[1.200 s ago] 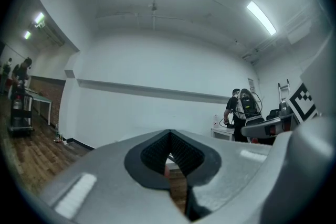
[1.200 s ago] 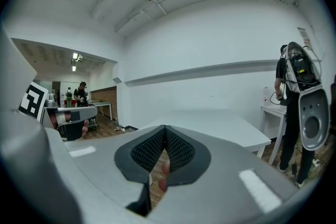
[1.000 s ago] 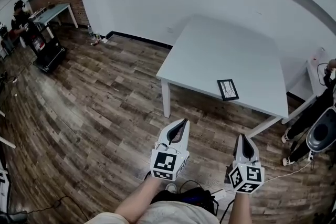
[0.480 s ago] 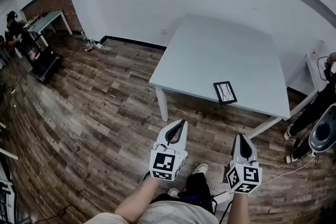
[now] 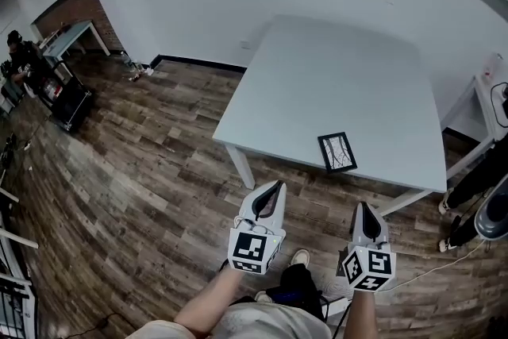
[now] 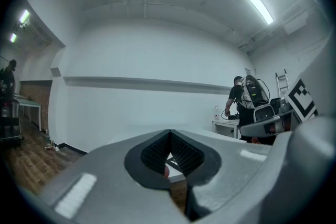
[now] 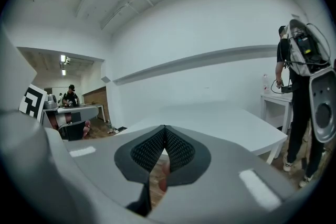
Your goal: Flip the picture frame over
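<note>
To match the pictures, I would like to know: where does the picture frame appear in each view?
Head view: the picture frame lies right of centre, near the front edge of the table.
Left gripper view: it cannot be made out.
Right gripper view: not in it.
Shared landmark: the white table.

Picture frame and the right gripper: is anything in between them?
No object. In the head view, only a bare strip of the white table and the wood floor separate the picture frame from the right gripper.
</note>
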A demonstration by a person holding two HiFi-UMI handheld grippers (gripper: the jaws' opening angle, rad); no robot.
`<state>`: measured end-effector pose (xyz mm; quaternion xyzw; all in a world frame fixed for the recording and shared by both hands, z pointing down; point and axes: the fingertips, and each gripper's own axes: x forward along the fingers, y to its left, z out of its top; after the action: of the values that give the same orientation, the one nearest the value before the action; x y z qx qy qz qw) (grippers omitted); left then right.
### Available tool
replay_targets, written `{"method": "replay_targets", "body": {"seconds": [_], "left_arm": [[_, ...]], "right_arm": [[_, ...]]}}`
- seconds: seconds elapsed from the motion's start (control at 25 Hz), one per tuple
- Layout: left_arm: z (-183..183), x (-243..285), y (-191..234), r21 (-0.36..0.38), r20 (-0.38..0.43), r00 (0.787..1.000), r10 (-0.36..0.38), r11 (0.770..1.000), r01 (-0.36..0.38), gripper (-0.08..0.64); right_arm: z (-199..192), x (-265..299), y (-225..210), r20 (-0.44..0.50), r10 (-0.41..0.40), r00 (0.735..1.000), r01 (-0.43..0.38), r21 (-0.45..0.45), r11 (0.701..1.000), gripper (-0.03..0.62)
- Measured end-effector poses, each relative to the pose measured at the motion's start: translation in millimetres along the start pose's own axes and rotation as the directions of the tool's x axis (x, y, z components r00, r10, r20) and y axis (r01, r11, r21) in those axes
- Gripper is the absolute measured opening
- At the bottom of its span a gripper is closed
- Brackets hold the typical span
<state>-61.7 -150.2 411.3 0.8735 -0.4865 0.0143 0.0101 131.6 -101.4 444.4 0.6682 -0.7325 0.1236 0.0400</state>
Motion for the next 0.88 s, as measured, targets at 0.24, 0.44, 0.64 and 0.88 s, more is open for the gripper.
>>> {"method": "replay_targets", "body": {"seconds": [0.24, 0.44, 0.64, 0.88], "left_arm": [[5, 61, -9, 0.031, 0.050, 0.999, -0.007, 0.999, 0.006, 0.002], [8, 97, -12, 0.037, 0.078, 0.997, 0.004, 0.999, -0.007, 0.002], [11, 126, -12, 0.021, 0.091, 0.996, 0.021, 1.000, -0.023, 0.001], [2, 143, -6, 0.006, 0.050, 0.999, -0.002, 1.000, 0.002, 0.001]], "right_arm": [[5, 54, -40, -0.019, 0.024, 1.000, -0.024, 0.035, 0.999, 0.026], [8, 87, -65, -0.030, 0.036, 0.999, -0.035, 0.044, 0.998, 0.026], [10, 110, -80, -0.046, 0.051, 0.998, -0.049, 0.037, 0.998, 0.026], [-3, 127, -77, -0.089, 0.055, 0.995, -0.047, 0.086, 0.995, 0.026]]}}
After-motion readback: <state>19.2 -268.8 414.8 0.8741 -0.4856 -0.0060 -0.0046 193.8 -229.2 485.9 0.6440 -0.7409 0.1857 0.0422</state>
